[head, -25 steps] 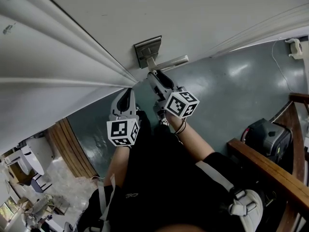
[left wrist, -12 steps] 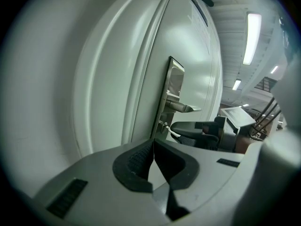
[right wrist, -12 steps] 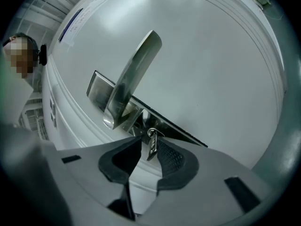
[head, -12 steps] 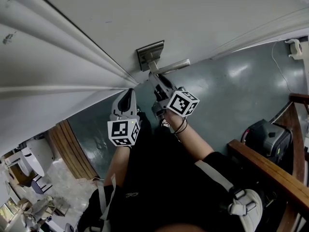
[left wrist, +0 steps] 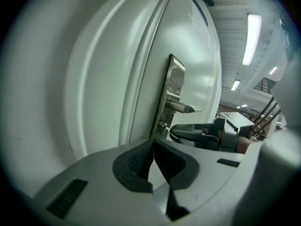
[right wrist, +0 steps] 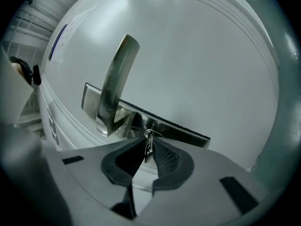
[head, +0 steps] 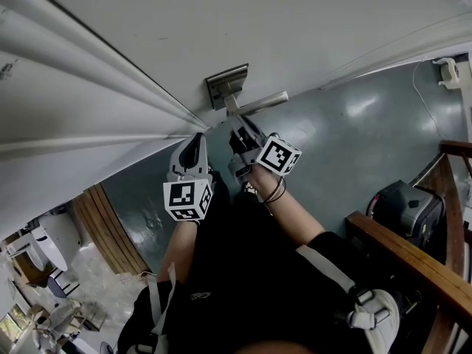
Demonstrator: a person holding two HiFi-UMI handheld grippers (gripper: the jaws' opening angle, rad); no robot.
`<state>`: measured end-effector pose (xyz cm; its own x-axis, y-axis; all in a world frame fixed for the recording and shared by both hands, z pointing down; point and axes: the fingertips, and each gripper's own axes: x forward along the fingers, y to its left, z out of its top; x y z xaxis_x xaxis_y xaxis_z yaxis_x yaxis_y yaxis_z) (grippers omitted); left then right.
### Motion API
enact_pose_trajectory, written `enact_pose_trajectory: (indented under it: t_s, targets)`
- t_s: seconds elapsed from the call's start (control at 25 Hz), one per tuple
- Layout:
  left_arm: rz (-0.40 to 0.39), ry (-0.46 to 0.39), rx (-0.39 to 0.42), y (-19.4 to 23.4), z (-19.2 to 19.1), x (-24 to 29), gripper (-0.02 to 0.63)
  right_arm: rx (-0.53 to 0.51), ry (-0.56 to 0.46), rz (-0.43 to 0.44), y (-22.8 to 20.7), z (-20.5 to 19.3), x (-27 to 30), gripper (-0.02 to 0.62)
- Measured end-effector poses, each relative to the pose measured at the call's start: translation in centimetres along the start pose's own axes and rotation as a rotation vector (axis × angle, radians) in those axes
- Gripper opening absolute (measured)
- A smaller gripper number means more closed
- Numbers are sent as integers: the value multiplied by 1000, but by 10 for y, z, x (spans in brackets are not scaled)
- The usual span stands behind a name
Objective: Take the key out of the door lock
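A small metal key point(right wrist: 148, 144) with a ring sticks out of the steel lock plate point(right wrist: 164, 128) just under the lever handle point(right wrist: 115, 86) of the white door point(head: 310, 28). My right gripper point(right wrist: 148, 150) is at the lock, its jaws closing with the key's head between the pads, which touch it on both sides. In the head view the right gripper point(head: 237, 126) reaches up beneath the handle point(head: 259, 102). My left gripper point(head: 195, 142) hangs shut and empty to its left, near the door's edge. The left gripper view shows the key point(left wrist: 164, 126) and the right gripper's fingers point(left wrist: 193, 130).
Ribbed white door frame moulding point(head: 88, 87) runs to the left. Below lies a grey-green floor point(head: 346, 139) with a black device point(head: 408, 209) on it. A wooden rail point(head: 413, 260) crosses at the lower right. The person's dark-clothed legs point(head: 243, 279) fill the bottom.
My right gripper has edged closer to the lock under the handle. The left gripper has stayed where it was.
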<state>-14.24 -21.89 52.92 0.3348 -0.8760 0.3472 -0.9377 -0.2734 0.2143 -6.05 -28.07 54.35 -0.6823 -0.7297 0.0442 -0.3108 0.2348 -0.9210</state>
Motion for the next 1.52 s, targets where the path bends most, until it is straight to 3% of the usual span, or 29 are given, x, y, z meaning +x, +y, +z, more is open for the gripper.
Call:
enact_pose_trajectory:
  t_s: [0.44,1.52]
  targets:
    - [-2,0,-2,-2,-1,-2,23,42,-19,35,4,3,0,44]
    - [-7,8,-1,-6,-11,-10,23,54,-19,26,0,0,-5,38]
